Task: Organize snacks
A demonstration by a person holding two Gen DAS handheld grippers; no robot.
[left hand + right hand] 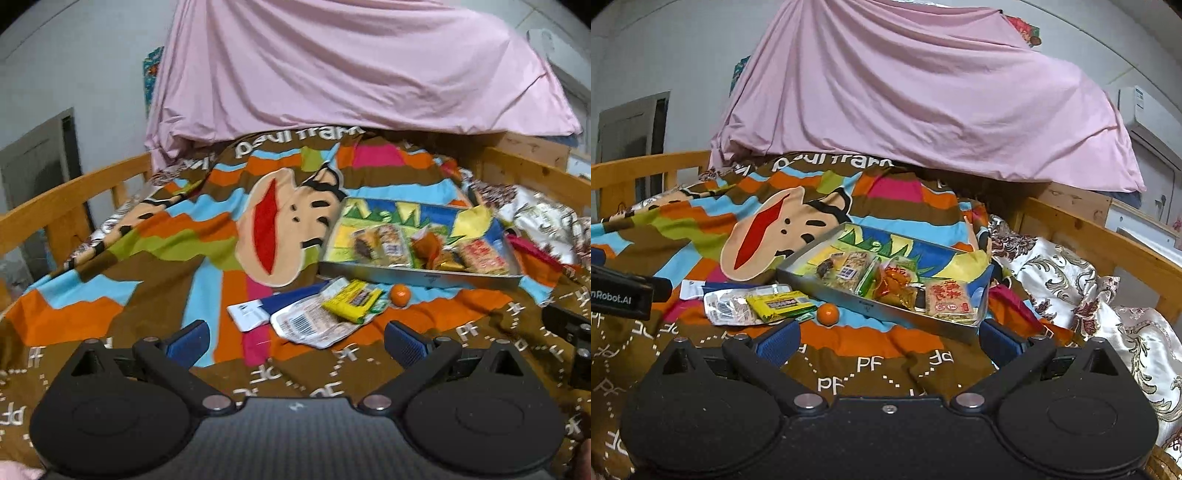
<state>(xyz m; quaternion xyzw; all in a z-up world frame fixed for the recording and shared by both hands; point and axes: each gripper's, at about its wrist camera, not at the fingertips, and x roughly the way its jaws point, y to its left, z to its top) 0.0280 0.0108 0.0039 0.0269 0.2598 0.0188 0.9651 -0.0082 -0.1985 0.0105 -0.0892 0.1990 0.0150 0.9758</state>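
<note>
While several packets already lie in the tray (871, 308), a yellow packet (779, 304), a clear-wrapped pack (727, 308) and a small orange (827, 314) sit just beside it on the blanket (701, 236), likely awaiting sorting. Both the left gripper (295, 341) and the right gripper (888, 341) hover nearby, fingers spread wide and empty, apparently ready to pick.

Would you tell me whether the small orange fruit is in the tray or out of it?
Out. The orange fruit lies on the blanket just in front of the tray.
</note>
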